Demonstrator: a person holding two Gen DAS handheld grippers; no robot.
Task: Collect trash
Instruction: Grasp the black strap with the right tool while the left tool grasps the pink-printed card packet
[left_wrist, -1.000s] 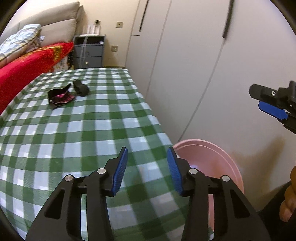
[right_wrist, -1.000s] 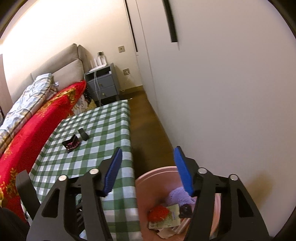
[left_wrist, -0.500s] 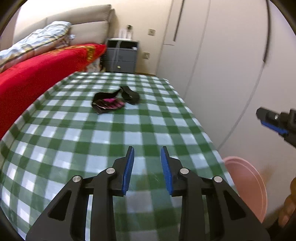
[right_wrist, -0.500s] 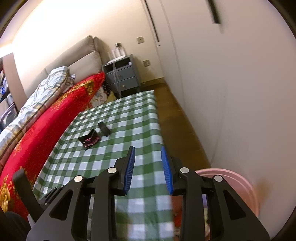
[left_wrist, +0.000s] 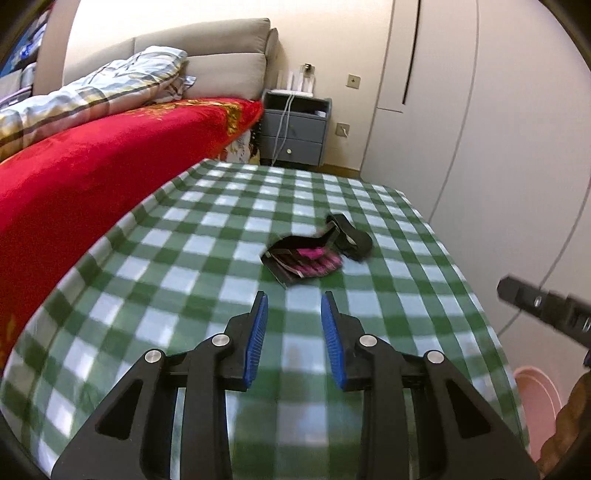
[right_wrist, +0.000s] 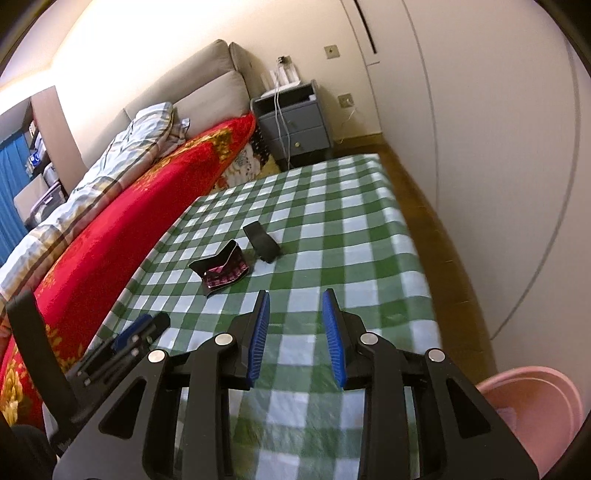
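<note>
Left gripper (left_wrist: 293, 325): bottom centre of the left wrist view, over the near part of the cloth; blue pads a narrow gap apart, nothing between them.
Right gripper (right_wrist: 295, 325): bottom centre of the right wrist view, also over the cloth; pads at a narrow gap, nothing held. Its black tip also shows at the right edge of the left wrist view.
Green-and-white checked tablecloth (left_wrist: 184, 266): covers the table and fills the middle of both views.
Black-and-pink wrapper (left_wrist: 301, 260): lies opened on the cloth, centre of the left wrist view, ahead of the left gripper and apart from its pads; centre left in the right wrist view (right_wrist: 221, 271).
Small black object (left_wrist: 349, 236): on the cloth just beyond the wrapper, to its upper right; whether they touch I cannot tell. What it is I cannot tell.
Pink basin (right_wrist: 532, 406): lower right corner of the right wrist view, beside the table's edge and lower than the tabletop.
Red blanket (left_wrist: 92, 166): left side of the frame, along the table's edge.
Grey bedside cabinet (left_wrist: 293, 133): upper centre, against the wall.
</note>
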